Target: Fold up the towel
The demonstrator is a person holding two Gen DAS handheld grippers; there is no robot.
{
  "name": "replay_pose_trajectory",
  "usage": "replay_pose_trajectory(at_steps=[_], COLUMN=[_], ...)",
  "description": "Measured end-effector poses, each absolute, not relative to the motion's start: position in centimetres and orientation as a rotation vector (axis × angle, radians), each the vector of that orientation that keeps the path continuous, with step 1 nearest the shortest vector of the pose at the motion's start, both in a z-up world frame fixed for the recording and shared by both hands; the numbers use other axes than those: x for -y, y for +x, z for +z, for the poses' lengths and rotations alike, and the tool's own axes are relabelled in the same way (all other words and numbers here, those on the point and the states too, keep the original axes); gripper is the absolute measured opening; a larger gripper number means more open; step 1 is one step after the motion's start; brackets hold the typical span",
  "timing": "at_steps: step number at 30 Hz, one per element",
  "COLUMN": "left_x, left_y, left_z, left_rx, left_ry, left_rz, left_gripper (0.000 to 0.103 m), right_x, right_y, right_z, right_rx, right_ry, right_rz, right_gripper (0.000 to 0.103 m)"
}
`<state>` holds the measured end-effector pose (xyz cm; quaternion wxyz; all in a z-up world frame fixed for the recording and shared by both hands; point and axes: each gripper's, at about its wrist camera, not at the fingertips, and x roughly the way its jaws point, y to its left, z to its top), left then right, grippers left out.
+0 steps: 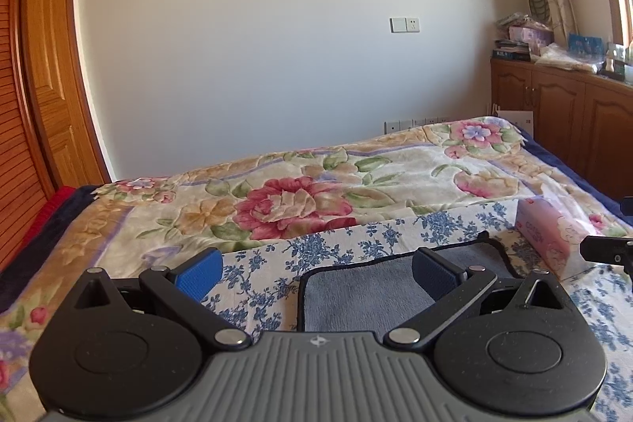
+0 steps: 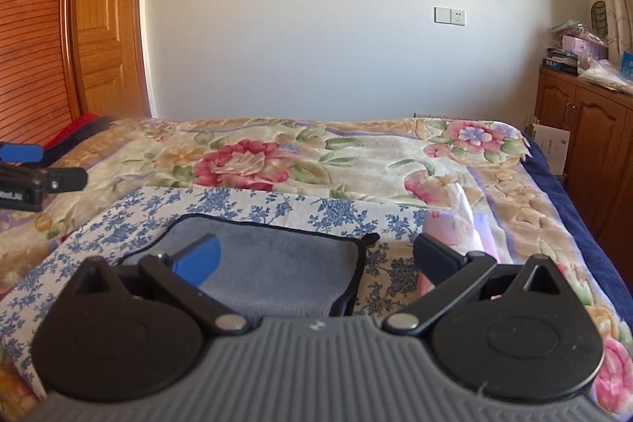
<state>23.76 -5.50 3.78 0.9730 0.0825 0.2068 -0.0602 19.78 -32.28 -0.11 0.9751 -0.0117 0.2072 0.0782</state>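
A grey towel (image 1: 356, 295) with a black hem lies flat on a blue-flowered white cloth (image 1: 336, 244) on the bed. My left gripper (image 1: 316, 275) is open above the towel's left edge, its blue finger over the cloth and its dark finger over the towel. In the right wrist view the towel (image 2: 277, 263) lies flat, and my right gripper (image 2: 316, 260) is open above its right edge, one finger over the towel, the other past the hem. Neither gripper holds anything.
A pink tissue pack (image 1: 550, 232) sits on the cloth to the right of the towel; it also shows in the right wrist view (image 2: 463, 228). A floral blanket (image 1: 296, 196) covers the bed. Wooden cabinets (image 1: 573, 113) stand at the right, a wooden door (image 1: 47, 66) at the left.
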Motion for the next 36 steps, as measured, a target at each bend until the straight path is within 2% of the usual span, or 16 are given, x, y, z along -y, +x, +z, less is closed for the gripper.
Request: replay_pose_trajectory(at_steps=[12, 36], left_x=[5.5, 4.2], left_y=[18.7, 11.0], left_z=[6.0, 6.9], left_rx=[-0.412, -0.392], left_ry=[0.193, 0.171], left_rz=[-0.095, -0.081], left_gripper=[0.103, 0.103], right_x=[33.4, 32.9], right_y=[16.1, 9.0], right_z=[1.2, 3.2], right_rx=[-0.398, -0.365], right_ry=[-0.004, -0.018], right_rz=[0.128, 0.147], right_gripper=[0.103, 0.103])
